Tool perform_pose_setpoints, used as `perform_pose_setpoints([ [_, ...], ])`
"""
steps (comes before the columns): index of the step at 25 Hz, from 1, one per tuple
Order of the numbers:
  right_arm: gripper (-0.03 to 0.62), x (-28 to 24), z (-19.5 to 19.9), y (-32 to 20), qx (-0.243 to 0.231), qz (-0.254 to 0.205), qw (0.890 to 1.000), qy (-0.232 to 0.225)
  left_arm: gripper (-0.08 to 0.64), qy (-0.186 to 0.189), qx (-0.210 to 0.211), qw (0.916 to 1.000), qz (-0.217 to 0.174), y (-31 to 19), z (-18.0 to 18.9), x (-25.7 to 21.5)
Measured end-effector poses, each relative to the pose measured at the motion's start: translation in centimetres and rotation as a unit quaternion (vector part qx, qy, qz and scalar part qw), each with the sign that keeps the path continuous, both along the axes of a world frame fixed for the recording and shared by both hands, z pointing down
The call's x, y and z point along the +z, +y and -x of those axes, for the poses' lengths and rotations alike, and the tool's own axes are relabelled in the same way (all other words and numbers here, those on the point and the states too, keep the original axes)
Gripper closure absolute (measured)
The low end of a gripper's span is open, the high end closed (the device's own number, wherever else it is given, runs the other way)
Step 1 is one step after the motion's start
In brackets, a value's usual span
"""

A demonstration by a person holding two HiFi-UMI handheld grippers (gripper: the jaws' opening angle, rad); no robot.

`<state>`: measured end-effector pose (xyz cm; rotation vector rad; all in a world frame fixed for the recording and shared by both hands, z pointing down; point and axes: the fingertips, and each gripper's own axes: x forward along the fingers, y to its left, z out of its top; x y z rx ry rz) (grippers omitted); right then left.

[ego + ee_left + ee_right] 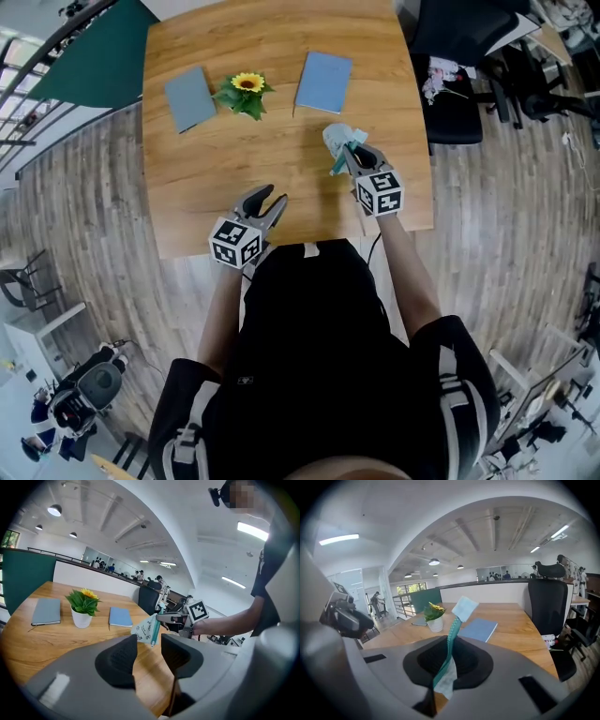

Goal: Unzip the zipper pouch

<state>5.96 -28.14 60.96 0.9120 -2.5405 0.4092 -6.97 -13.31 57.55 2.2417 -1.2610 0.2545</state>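
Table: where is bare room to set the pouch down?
Bare wood lies between the left notebook, the plant and the left gripper. The table's far edge is free too. Crowded: by the right notebook, where the right gripper holds the pouch.

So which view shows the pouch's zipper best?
Right gripper view: the teal zipper runs up from the right gripper's shut jaws. Head view shows the pouch small; left gripper view, side-on and distant.

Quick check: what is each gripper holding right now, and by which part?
The right gripper is clamped on the zipper pouch, gripping its teal zipper edge near one end. The left gripper is open and holds nothing.
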Motion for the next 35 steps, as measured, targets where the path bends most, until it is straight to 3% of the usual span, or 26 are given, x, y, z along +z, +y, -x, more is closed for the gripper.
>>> perform_pose_setpoints([
  [6, 0.560, -3.1, 0.9, 1.9, 0.024, 0.019, 0.998, -0.056, 0.399, 0.000, 0.024, 0.9997, -0.003, 0.6, -0.2, 0.6],
  [15, 0.560, -9.7, 2.5, 3.6, 0.056, 0.025, 0.986, -0.156, 0.399, 0.005, 0.065, 0.9978, -0.010, 0.9, -0.8, 1.2],
  [21, 0.560, -13.3, 3.4, 4.9, 0.059, 0.020, 0.978, -0.198, 0.393, -0.017, 0.124, 0.9913, -0.041, 0.1, -2.3, 1.8],
  [25, 0.560, -14.1, 4.4, 5.7, 0.061, 0.019, 0.975, -0.212, 0.382, -0.011, 0.147, 0.9864, -0.072, -0.4, -3.5, 0.6],
  [32, 0.560, -14.8, 5.7, 6.6, 0.055, 0.026, 0.970, -0.237, 0.352, 0.033, 0.137, 0.9839, -0.110, -1.8, -4.2, -1.1],
  [35, 0.560, -14.9, 5.6, 6.4, 0.058, 0.027, 0.968, -0.241, 0.399, 0.072, 0.113, 0.9824, -0.130, -2.5, -3.6, -3.0],
])
